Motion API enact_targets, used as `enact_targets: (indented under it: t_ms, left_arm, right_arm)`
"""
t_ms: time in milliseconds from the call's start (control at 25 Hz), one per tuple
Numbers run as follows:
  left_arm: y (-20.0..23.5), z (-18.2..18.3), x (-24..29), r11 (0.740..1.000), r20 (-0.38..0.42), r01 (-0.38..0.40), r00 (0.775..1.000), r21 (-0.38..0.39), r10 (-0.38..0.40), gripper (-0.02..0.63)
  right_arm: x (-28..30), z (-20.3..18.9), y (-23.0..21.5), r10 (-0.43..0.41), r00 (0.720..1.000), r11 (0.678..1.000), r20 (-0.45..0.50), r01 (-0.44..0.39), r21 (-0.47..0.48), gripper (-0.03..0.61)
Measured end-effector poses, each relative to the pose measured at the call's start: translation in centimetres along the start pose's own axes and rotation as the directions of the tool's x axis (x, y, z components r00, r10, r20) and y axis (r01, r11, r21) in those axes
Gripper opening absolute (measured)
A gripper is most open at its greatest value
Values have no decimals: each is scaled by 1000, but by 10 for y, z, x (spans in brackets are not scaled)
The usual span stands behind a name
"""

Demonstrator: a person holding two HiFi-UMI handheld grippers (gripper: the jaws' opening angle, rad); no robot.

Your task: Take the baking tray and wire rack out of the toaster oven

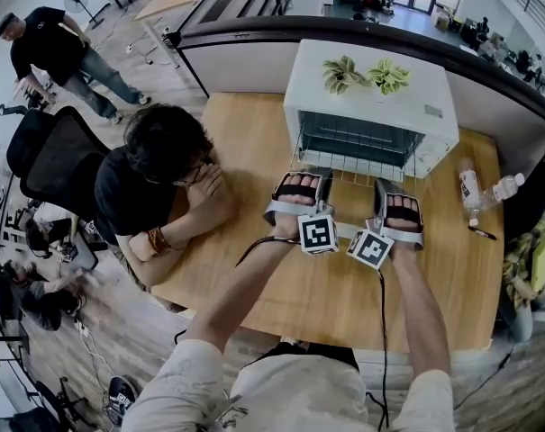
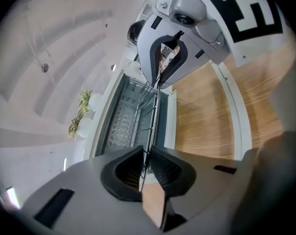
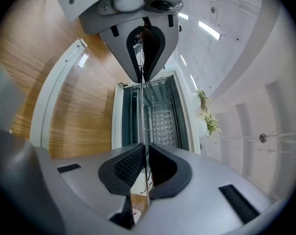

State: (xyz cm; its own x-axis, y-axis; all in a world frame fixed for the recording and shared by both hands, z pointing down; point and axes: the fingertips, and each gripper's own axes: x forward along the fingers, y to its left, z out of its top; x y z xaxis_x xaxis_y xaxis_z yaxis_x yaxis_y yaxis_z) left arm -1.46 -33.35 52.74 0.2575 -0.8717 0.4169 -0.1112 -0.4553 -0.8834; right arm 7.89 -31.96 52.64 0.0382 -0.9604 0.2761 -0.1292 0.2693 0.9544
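left gripper point(image 2: 147, 154), right gripper point(image 3: 146, 154), both clamped

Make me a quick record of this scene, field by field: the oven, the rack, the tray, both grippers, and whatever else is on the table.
oven: white toaster oven, door open, on wooden table
rack: wire rack partly slid out
left gripper: fingers shut on rack's front edge
right gripper: fingers shut on rack's front edge
tray: baking tray, seemingly inside oven
on top: two small plants
table's right: two bottles
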Motion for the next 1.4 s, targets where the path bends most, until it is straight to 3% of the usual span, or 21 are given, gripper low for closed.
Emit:
enact_targets:
  t_ms: [80,280,440,840,1400]
  left_arm:
    - [-3,8,-10,1000,21,21,1000,-24,-20,48]
    - [7,5,-36,1000,31,-13,999,8,12,37]
    - [-1,16,-63,999,76,27,997,19,-29,31]
    - [16,5,-103,997,78,-64,995,44,60,28]
    - [18,4,-147,991,113,-120,987,66,112,28]
  right_arm:
    - [-11,-4,-2,-14,1000,1000,-6,14,0,40]
    - [-37,6,-11,-51,999,999,4,51,5,26]
    - [-65,6,-12,-52,998,998,-21,53,22,25]
    - [-102,25,-31,-105,994,994,-23,106,23,26]
    - [-148,37,-35,-140,989,990,-46,141,16,26]
